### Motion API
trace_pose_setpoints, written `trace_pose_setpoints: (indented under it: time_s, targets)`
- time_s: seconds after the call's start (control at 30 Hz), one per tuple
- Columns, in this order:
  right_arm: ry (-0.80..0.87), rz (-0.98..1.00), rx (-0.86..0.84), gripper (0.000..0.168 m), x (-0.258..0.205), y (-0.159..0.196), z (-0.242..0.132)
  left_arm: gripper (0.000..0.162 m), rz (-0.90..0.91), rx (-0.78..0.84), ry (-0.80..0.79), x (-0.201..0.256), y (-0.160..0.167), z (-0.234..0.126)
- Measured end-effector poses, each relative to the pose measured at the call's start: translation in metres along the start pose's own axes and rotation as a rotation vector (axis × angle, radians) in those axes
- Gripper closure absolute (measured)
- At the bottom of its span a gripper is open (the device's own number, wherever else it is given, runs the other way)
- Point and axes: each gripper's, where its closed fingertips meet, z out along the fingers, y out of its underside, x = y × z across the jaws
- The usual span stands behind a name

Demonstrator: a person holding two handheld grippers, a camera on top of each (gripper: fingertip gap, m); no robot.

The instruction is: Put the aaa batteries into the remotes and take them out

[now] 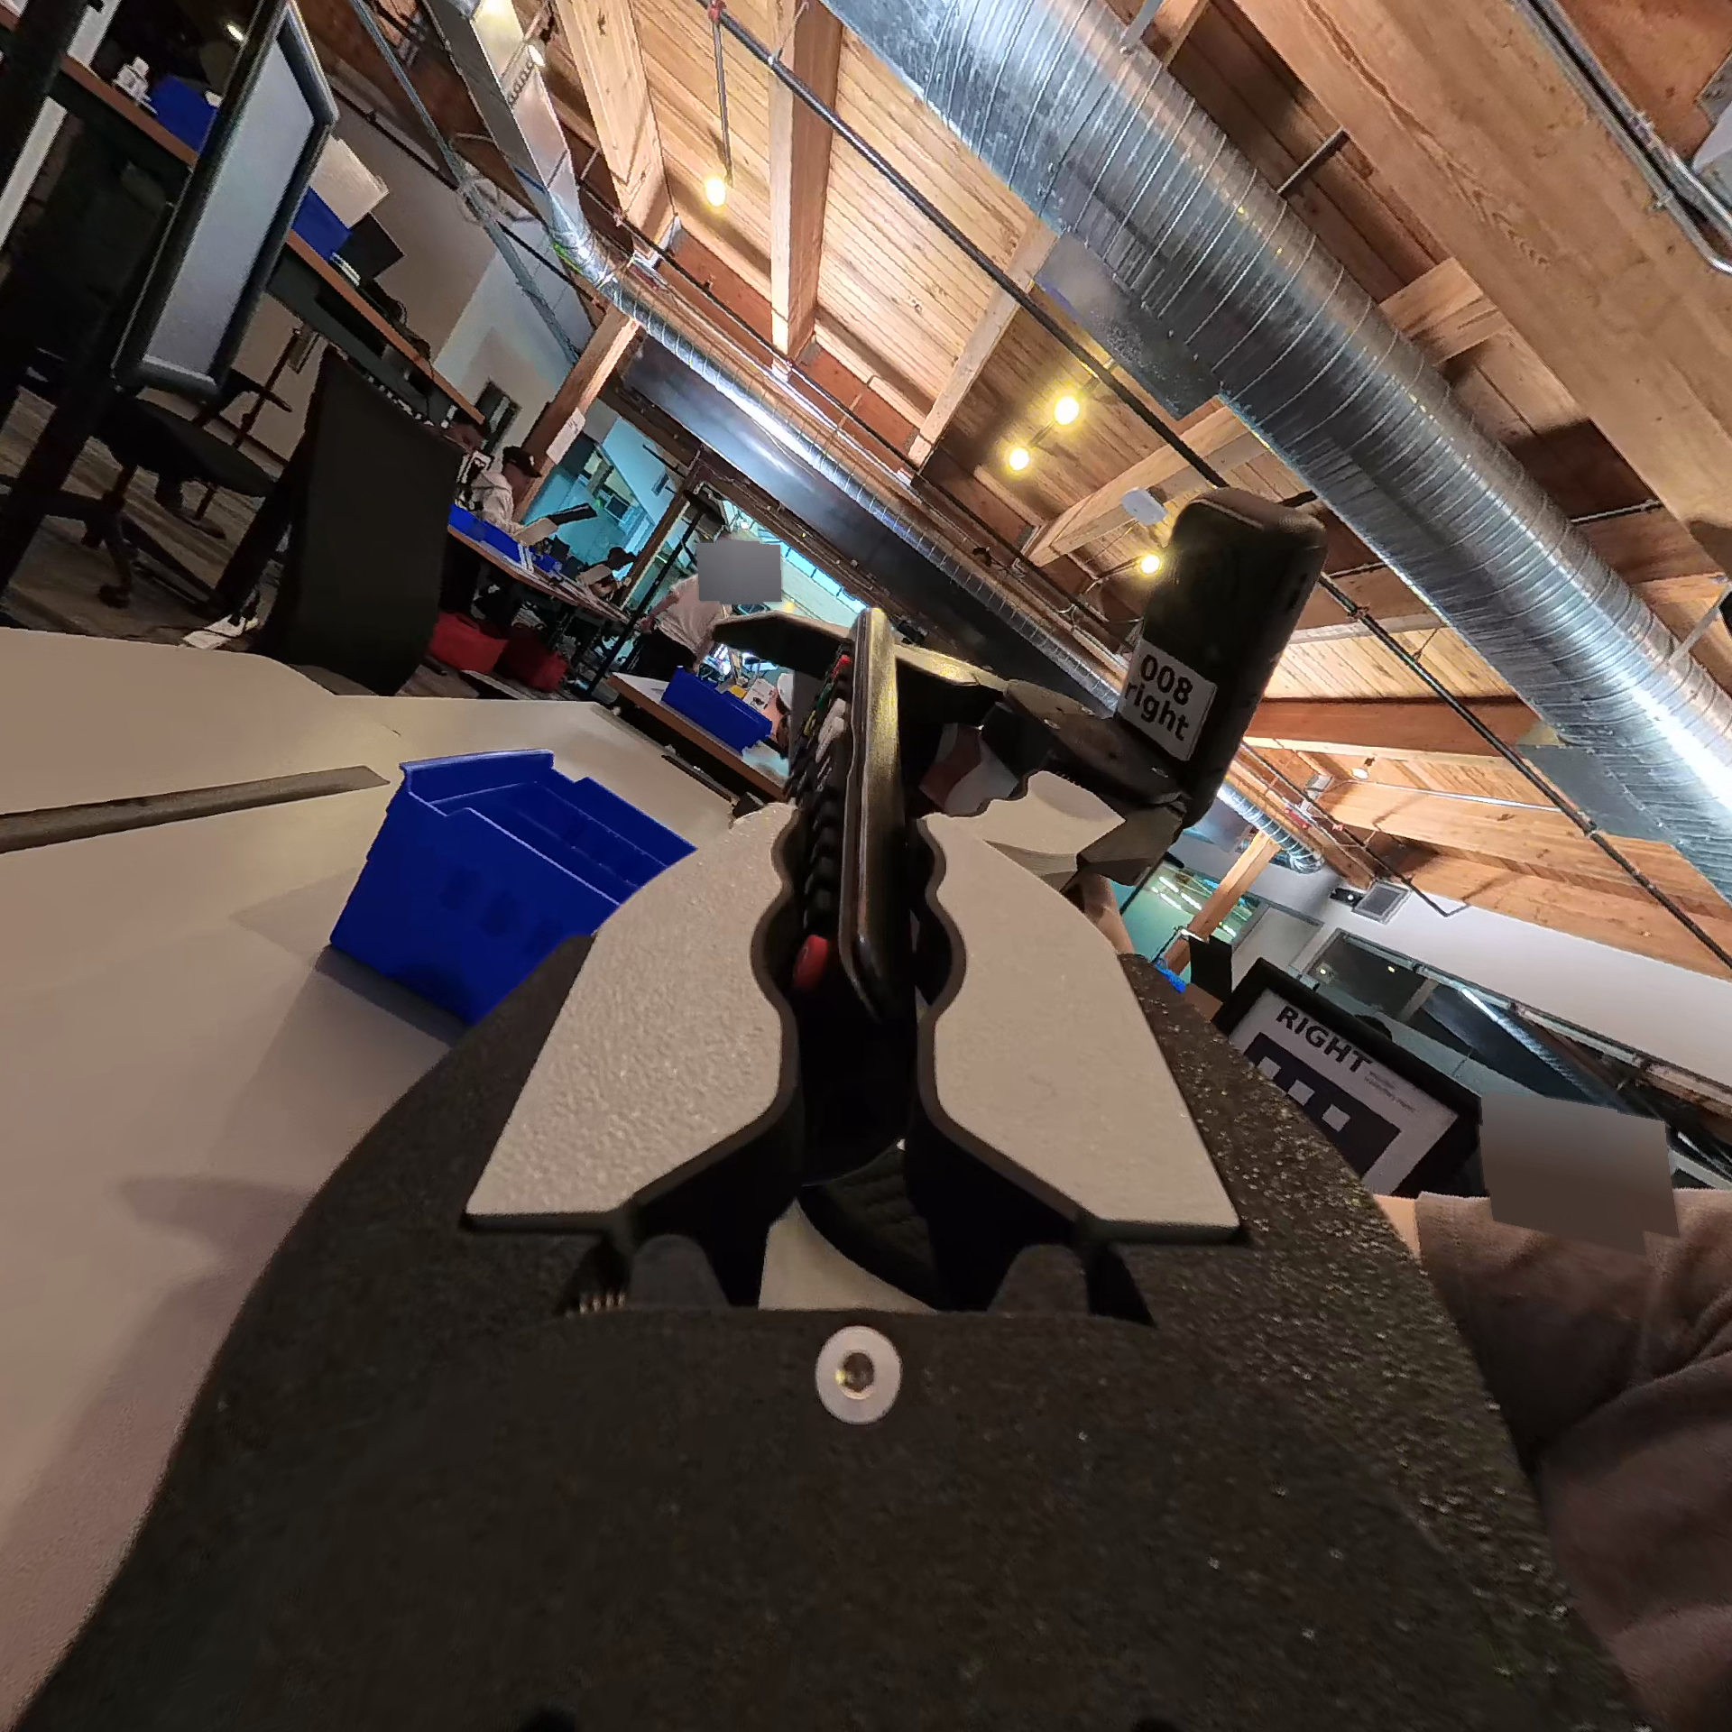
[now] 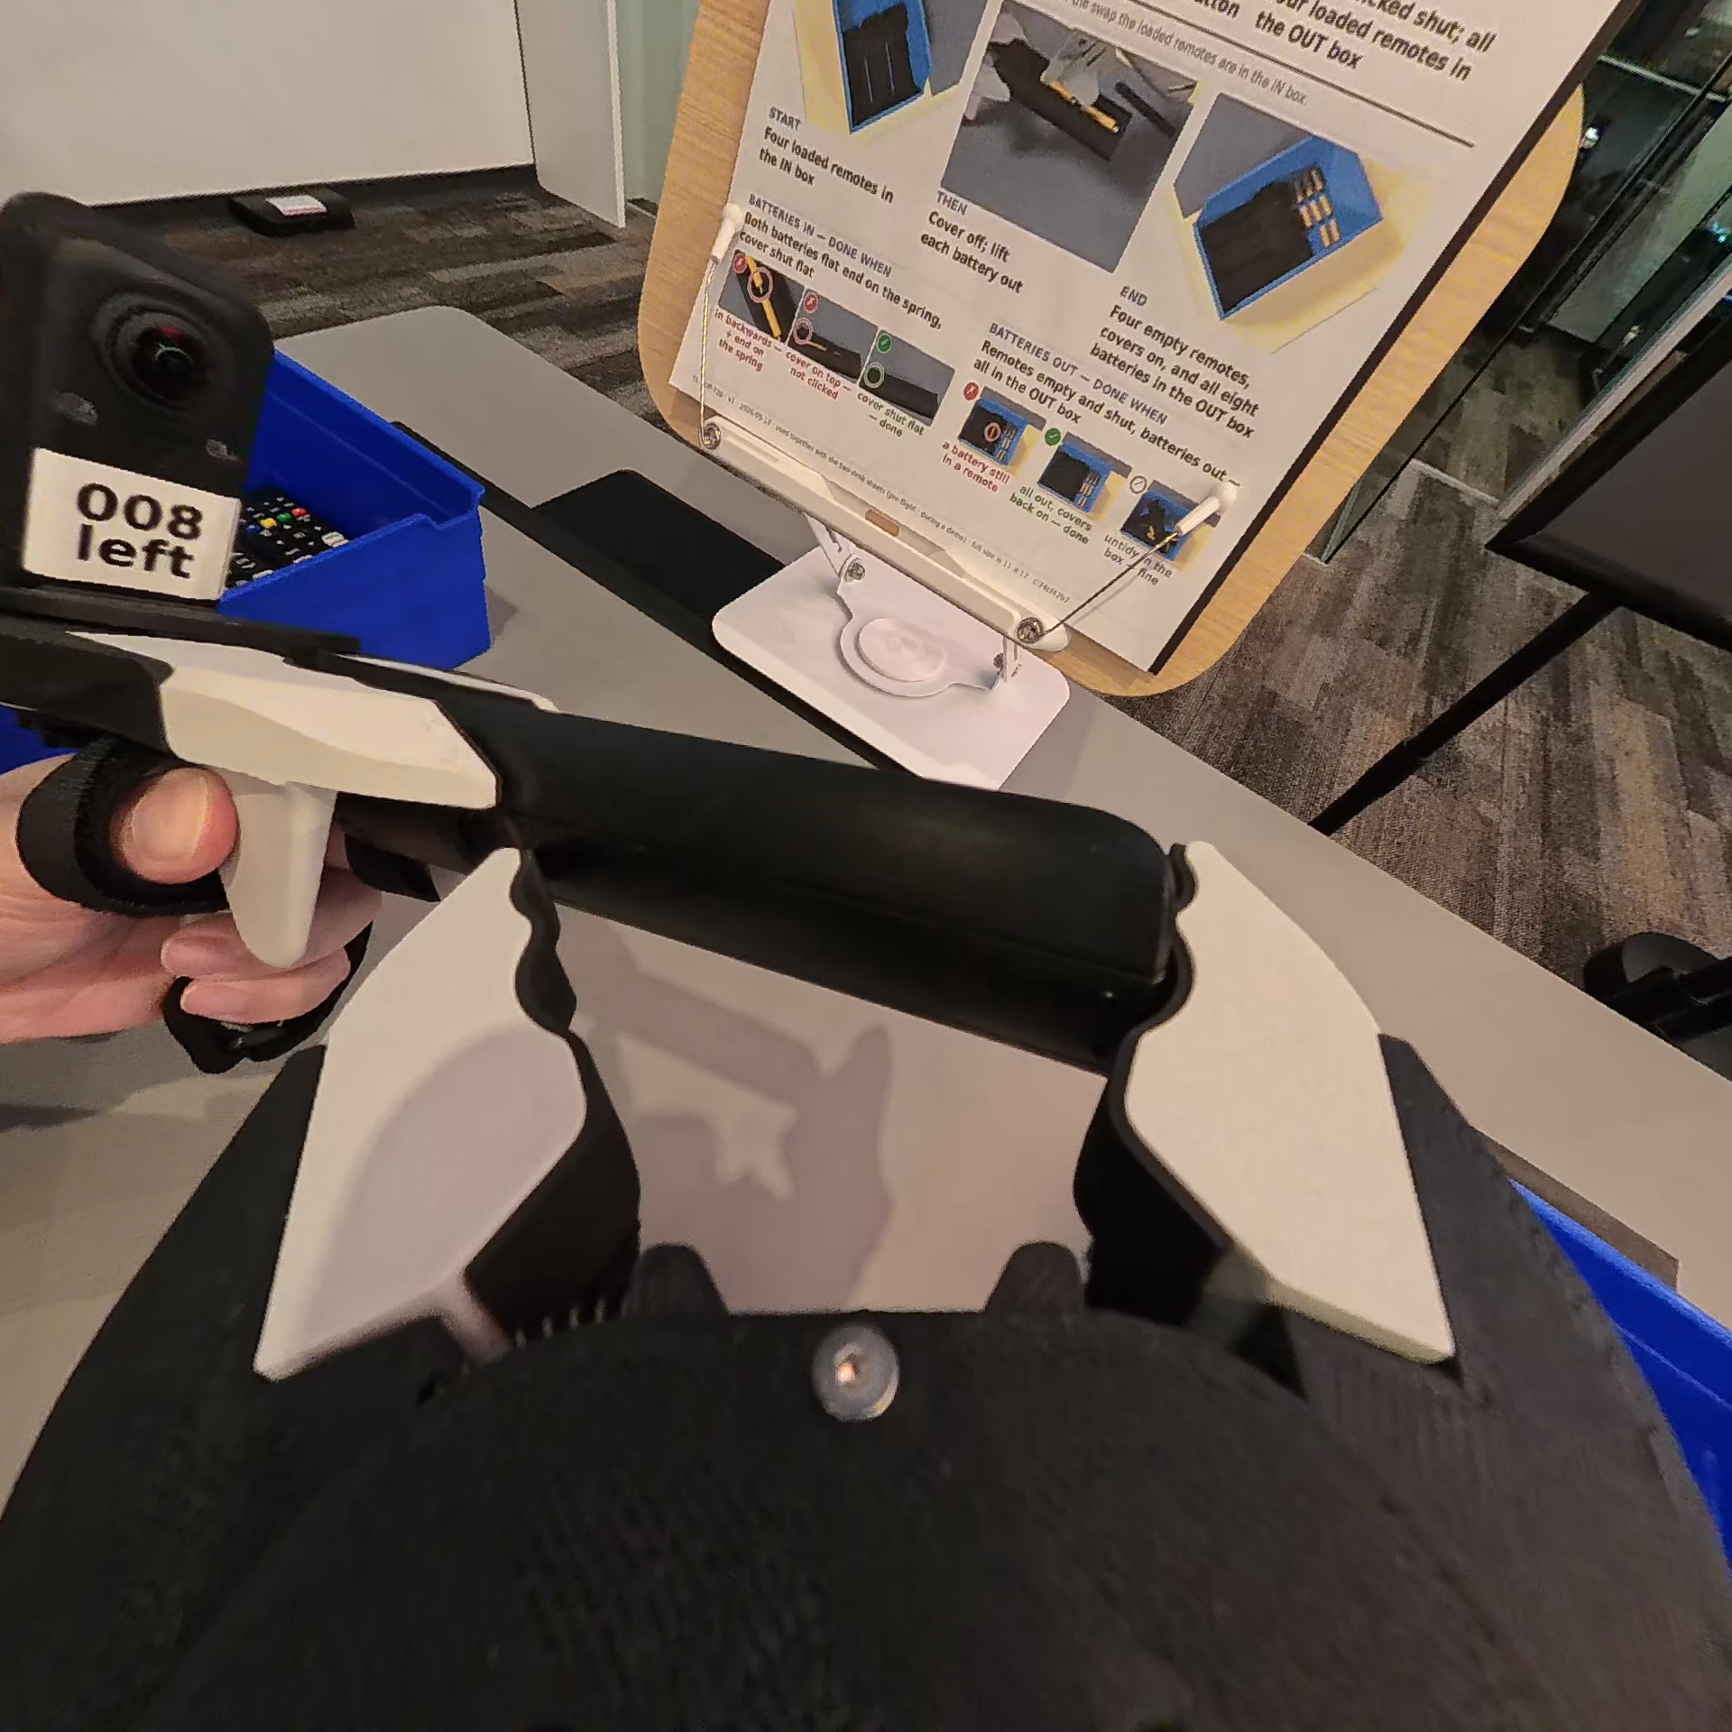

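My left gripper (image 1: 858, 825) is shut on a black remote (image 1: 867, 797) and holds it on edge above the grey table (image 1: 141, 937). The buttons face left. In the right wrist view the remote (image 2: 843, 843) shows its smooth back and lies across my right gripper's (image 2: 853, 853) wide-open fingertips. Its far end rests against the right finger (image 2: 1246, 984). The left gripper (image 2: 478, 778) holds the remote's other end. The right gripper (image 1: 914, 745) also shows in the left wrist view, at the remote's far end. No batteries are in sight.
A blue bin (image 2: 375, 562) behind the left gripper holds more remotes (image 2: 281, 539). It also shows in the left wrist view (image 1: 497, 872). Another blue bin's edge (image 2: 1649, 1331) is at my lower right. An instruction board (image 2: 1031, 281) on a white stand (image 2: 890, 675) stands ahead.
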Motion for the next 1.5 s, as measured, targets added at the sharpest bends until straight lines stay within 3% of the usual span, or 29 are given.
trace_pose_setpoints:
  time_s: [1.0, 1.1, 1.3, 1.43, 1.5]
  targets:
    - [-0.058, -0.001, -0.006, 0.055, 0.001, 0.004, -0.008, 0.141, -0.014, -0.022, 0.005, -0.001, 0.006, 0.002]
    - [-0.219, 0.107, 0.092, 0.098, -0.004, -0.011, -0.025, 0.141, -0.097, 0.001, 0.074, 0.003, -0.004, -0.003]
    - [-0.250, 0.056, 0.092, 0.099, -0.005, -0.019, -0.024, 0.142, -0.119, 0.012, 0.103, 0.005, -0.008, -0.004]
    - [-0.400, 0.097, 0.126, 0.120, -0.011, -0.026, -0.034, 0.142, -0.168, -0.003, 0.150, 0.010, -0.012, -0.006]
    - [-0.409, 0.062, 0.139, 0.120, -0.011, -0.029, -0.038, 0.142, -0.149, 0.000, 0.151, 0.014, -0.013, -0.005]
